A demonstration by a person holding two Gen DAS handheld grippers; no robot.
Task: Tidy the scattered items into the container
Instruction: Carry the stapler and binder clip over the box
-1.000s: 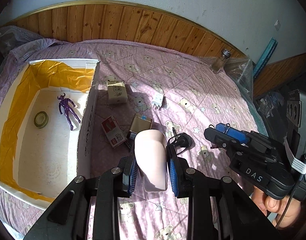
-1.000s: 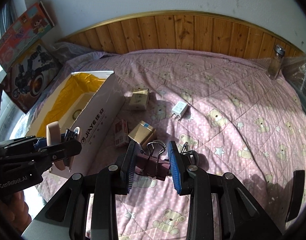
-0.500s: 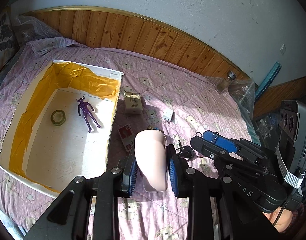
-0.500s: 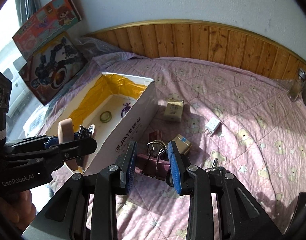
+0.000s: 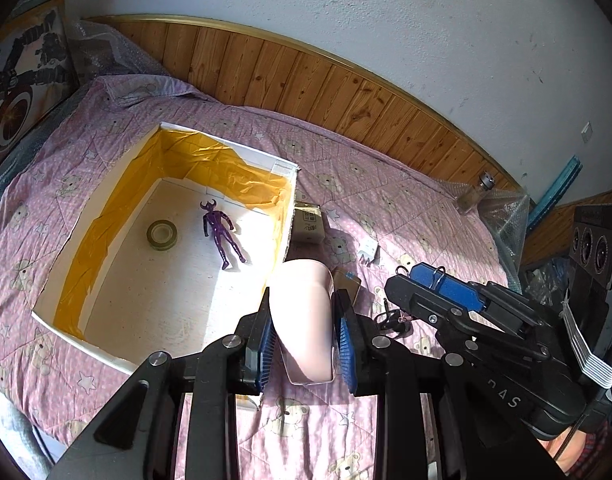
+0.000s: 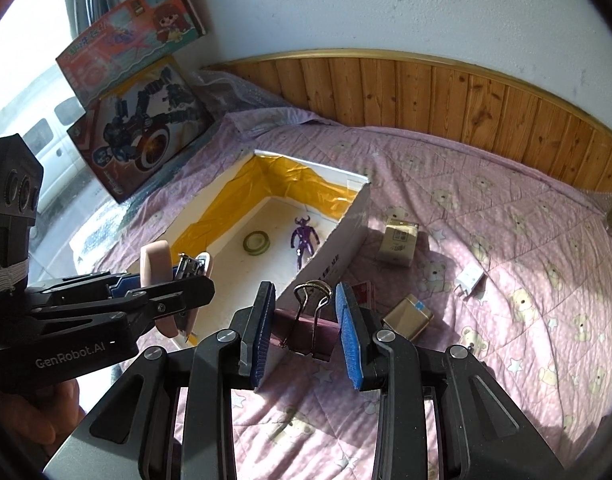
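My left gripper (image 5: pixel 304 344) is shut on a pale pink cup (image 5: pixel 302 316), held above the near right corner of the white box (image 5: pixel 78 344) lined with yellow tape. Inside the box lie a purple figure (image 5: pixel 222 236) and a roll of tape (image 5: pixel 162 234). My right gripper (image 6: pixel 306 336) is shut on a dark purple binder clip (image 6: pixel 306 332), raised over the box's long side wall (image 6: pixel 337 256). In the right wrist view the left gripper (image 6: pixel 174 296) with the cup (image 6: pixel 158 268) hangs over the box's near end.
On the pink bear quilt lie a small carton (image 6: pixel 397 240), a white charger plug (image 6: pixel 469 280), a gold tin (image 6: pixel 407 318), a red card box (image 6: pixel 361 294) and a black clip (image 5: pixel 393 318). A glass jar (image 5: pixel 471 196) stands by the wooden headboard. Toy boxes (image 6: pixel 142 128) lean against the wall.
Both grippers have risen and moved left toward the box, each carrying its item. The cup now hangs by the box's corner and the binder clip over its side wall.
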